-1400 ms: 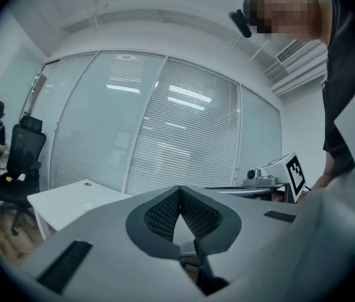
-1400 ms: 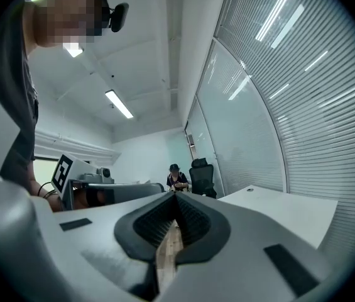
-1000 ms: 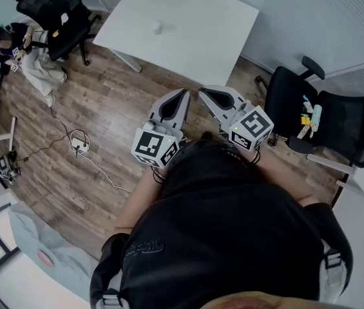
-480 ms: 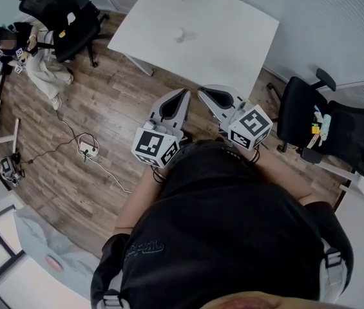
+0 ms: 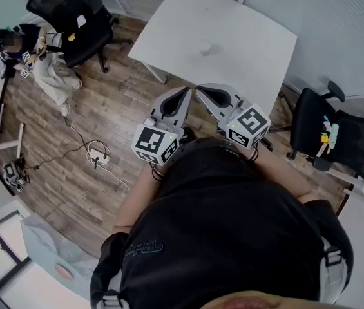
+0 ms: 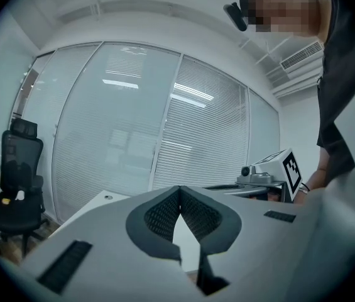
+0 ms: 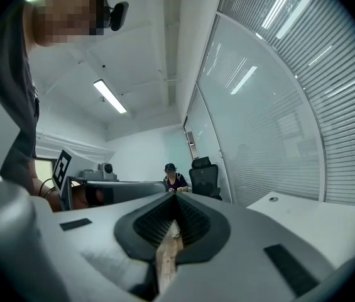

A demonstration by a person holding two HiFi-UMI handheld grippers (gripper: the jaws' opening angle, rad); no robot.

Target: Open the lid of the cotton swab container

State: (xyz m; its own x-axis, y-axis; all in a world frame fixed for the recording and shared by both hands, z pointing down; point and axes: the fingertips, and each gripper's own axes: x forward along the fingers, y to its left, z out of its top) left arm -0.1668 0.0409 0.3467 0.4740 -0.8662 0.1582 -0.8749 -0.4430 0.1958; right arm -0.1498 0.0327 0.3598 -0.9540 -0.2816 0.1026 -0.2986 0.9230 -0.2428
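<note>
On the white table (image 5: 233,40) stands one small pale round object (image 5: 206,47), too small to tell in detail; it may be the cotton swab container. My left gripper (image 5: 185,93) and right gripper (image 5: 201,92) are held side by side in front of my chest, tips pointing at the table's near edge, well short of the object. Both are shut with nothing between the pads. In the left gripper view the jaws of the left gripper (image 6: 179,190) meet, with the table (image 6: 95,207) beyond. The right gripper (image 7: 173,197) is likewise shut and empty.
Wooden floor around the table. A black office chair (image 5: 72,15) stands at the far left beside a seated person (image 5: 37,60). Another black chair (image 5: 339,137) at the right holds small items. A power strip with cable (image 5: 98,156) lies on the floor. Glass walls with blinds (image 6: 133,124) stand behind the table.
Both grippers and I have moved across the floor toward the table; in the head view the table has slid right and nearer, and the right chair has shifted toward the edge. Jaws stayed shut.
</note>
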